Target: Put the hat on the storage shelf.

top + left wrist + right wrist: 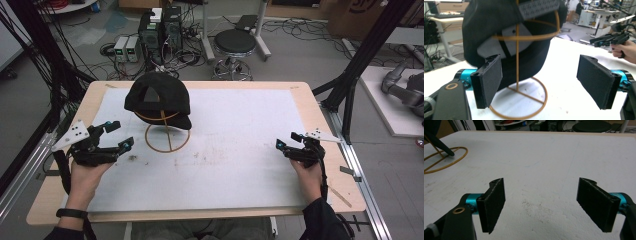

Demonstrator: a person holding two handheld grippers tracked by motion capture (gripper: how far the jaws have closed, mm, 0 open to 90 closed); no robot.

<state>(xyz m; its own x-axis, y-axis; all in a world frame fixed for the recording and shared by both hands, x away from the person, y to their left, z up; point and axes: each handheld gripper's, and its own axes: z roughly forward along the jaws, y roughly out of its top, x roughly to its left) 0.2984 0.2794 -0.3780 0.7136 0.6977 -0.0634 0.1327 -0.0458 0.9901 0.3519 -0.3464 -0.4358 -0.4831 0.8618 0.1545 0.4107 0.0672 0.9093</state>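
The left hand-held gripper (539, 82) is closest to us in its own view, with its two black pads spread wide and nothing between them. Right past it stands the black cap (499, 32) on its gold wire stand (517, 75). The cap sits on top of the stand, and the stand's round ring lies flat on the white counter (579, 65).

From above, the cap (157, 97) is up and to the right of the left hand-held gripper (117, 136), and quite near it. The cap's brim points toward the person and a bit to the right. The right hand-held gripper (286, 141) is well apart from the cap, far over on the other side of the counter. So the left one is much nearer. Its jaws are spread wide too, over bare counter, and it holds nothing.

The top of the cap is cut off in the left gripper view. The cap hides the upper part of the stand. In the right gripper view, the ring (445, 160) and a dark tip of the brim show at the edge.
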